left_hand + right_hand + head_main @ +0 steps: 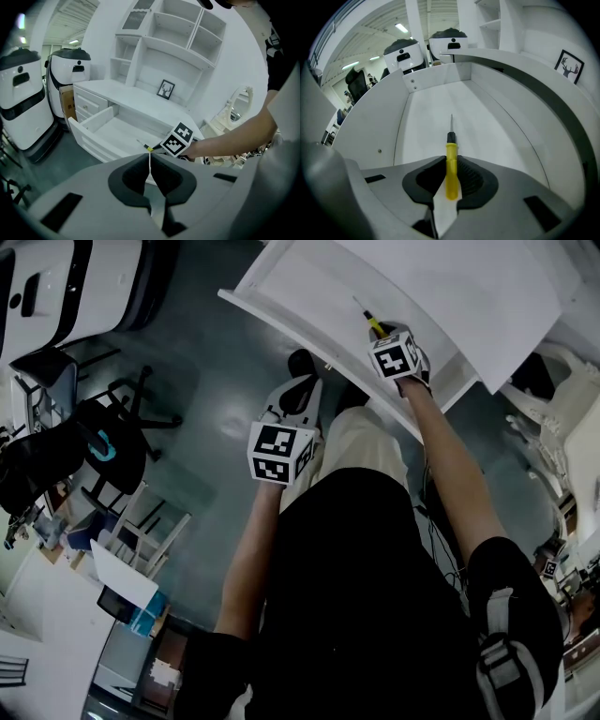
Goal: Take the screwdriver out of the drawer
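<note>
A small screwdriver (451, 165) with a yellow handle, black collar and thin metal shaft lies in the open white drawer (433, 105). My right gripper (451, 161) reaches down into the drawer, its pads closed against both sides of the yellow handle. In the head view the screwdriver (373, 322) pokes out just beyond the right gripper (382, 334) inside the drawer (291, 277). My left gripper (298, 390) hangs in front of the drawer, above the floor, shut with nothing in it. From the left gripper (150, 161) view, the screwdriver (146, 147) and drawer (110, 131) lie ahead.
The drawer belongs to a white desk with shelves and a small framed deer picture (165, 89). White rounded machines (26, 103) stand to the left. Office chairs (103, 442) and boxes sit on the grey floor. A white ornate chair (553, 427) stands at the right.
</note>
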{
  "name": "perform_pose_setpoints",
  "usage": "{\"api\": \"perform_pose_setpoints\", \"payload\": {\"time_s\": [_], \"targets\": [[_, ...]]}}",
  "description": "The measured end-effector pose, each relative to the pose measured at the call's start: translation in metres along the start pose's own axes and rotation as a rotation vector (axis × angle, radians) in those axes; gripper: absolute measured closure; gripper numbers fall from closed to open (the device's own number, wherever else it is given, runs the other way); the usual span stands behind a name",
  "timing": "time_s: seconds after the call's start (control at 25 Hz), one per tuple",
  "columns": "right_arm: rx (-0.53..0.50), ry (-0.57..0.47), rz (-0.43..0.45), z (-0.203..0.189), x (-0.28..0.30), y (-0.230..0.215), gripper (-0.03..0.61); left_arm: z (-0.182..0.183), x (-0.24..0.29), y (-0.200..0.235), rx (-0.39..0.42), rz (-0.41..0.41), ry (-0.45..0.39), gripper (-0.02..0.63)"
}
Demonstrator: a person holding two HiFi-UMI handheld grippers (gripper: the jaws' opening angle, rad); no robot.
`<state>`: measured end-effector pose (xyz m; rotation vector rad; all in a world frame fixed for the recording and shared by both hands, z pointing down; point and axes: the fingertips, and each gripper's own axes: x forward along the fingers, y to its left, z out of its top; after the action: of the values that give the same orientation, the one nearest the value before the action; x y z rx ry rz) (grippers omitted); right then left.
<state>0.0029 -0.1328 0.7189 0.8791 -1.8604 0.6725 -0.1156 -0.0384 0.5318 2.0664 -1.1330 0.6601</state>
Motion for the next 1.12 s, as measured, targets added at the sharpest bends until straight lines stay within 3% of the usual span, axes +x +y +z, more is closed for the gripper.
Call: {"api": "perform_pose_setpoints", "payload": {"time_s": [0.48, 0.72, 0.88, 1.12], "targets": [[-0.007, -0.051, 0.003, 0.009, -0.055, 0.023, 0.489, 0.011, -0.048, -0.009, 0.025, 0.009, -0.070, 0.584], [0.024, -0.169, 0.015, 0.028, -0.120, 0.038, 0.489, 0.017, -0.073, -0.024, 0.042, -0.009, -0.110, 0.584], [0.112, -0.252, 0.034, 0.037, -0.167, 0.048, 0.491, 0.026, -0.088, -0.039, 0.057, -0.034, -0.140, 0.584], [0.223, -0.456, 0.076, 0.047, -0.253, 0.062, 0.489, 0.045, -0.098, -0.074, 0.090, -0.093, -0.190, 0.584]]}}
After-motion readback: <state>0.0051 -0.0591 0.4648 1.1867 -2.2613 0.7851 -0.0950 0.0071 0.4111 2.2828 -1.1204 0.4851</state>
